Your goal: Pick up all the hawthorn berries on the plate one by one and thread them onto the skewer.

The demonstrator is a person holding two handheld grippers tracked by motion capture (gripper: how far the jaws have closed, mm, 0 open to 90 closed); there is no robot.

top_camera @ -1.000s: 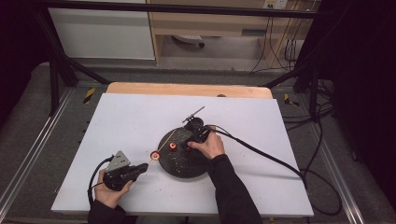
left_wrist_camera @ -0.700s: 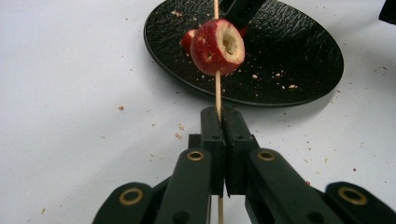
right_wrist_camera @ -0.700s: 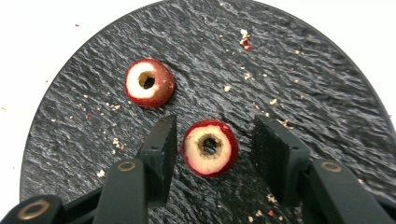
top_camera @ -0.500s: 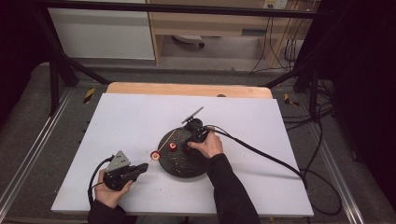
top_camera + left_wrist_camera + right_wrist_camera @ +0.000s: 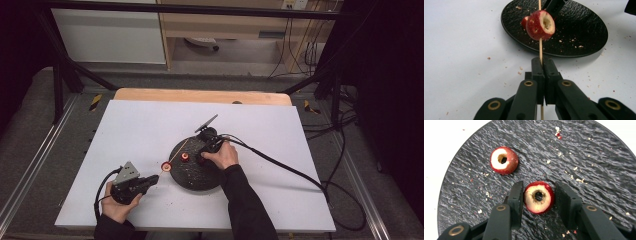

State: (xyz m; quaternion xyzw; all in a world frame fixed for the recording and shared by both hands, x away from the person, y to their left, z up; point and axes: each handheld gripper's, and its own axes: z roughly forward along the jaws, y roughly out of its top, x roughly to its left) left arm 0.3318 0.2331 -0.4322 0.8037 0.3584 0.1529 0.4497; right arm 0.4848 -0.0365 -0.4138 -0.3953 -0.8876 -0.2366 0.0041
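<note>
Your left claw (image 5: 541, 65), low in the frame, is clamped on the skewer (image 5: 540, 47). Your right claw (image 5: 537, 195), over the plate (image 5: 599, 170), has just been closing around a cored fruit piece (image 5: 539, 197).

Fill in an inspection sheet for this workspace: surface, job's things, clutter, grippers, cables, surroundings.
Surface: white tabletop, wooden strip along its far edge.
Job's things: black slate plate; thin wooden skewer with one cored red fruit threaded on it; gripped fruit and loose fruit lying on the plate, holes up.
Clutter: crumbs on plate and tabletop.
Grippers: left gripper shut on the skewer; right gripper shut on the gripped fruit.
Cables: right cable trails across the tabletop and off its right edge; left cable loops beside the hand.
Surroundings: white cabinet, floor cables, dark frame.
</note>
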